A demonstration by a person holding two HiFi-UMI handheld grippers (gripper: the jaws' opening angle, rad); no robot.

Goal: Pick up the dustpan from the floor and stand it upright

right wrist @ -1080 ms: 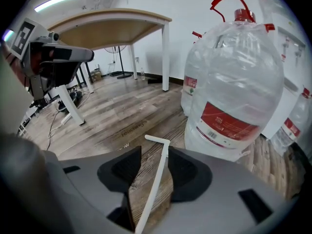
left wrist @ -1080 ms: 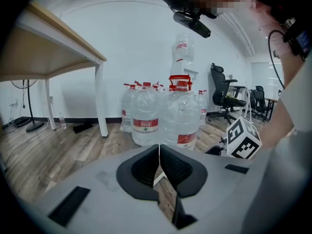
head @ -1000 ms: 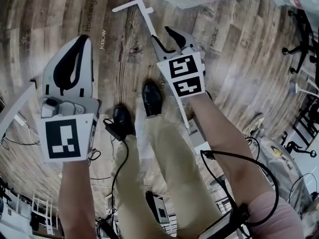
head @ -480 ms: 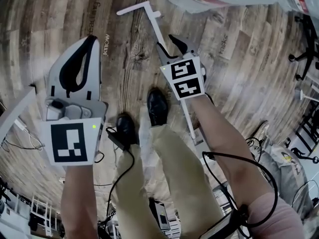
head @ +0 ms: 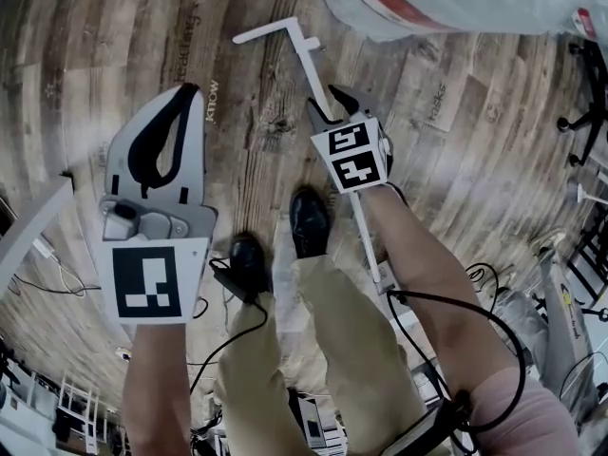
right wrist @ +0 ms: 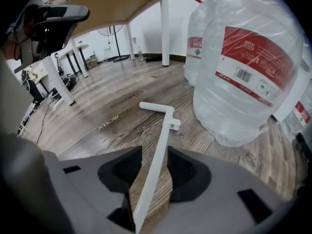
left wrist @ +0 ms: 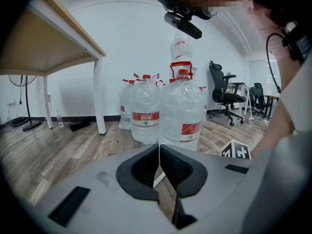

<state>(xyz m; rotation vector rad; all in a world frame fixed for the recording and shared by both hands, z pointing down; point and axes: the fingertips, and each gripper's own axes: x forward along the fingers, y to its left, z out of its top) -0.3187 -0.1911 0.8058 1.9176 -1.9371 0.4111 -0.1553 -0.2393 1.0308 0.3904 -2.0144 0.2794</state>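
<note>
1. dustpan with a long thin white handle lies down along the brown wooden floor. it is just in front of the person's black shoes and near the big clear water bottles with red labels.
2. the right gripper has one jaw on each side of the handle. a bit of floor shows between the handle and one pad, so i think it is not squeezed tight yet.
3. the left gripper has its jaws pressed together with nothing in them. it is off to the side.
4. what could go wrong: the handle is thin and looks smooth, so it may slip or spin in a loose hold when lifted.
5. i guess the scoop end could swing down, because the hold is far from it.
6. the far end could bump the bottles as it tips up.
7. how it looks: a straight white stick with a short bar across its far end and a small peg beside that. the scoop end is hidden by the arm.
</note>
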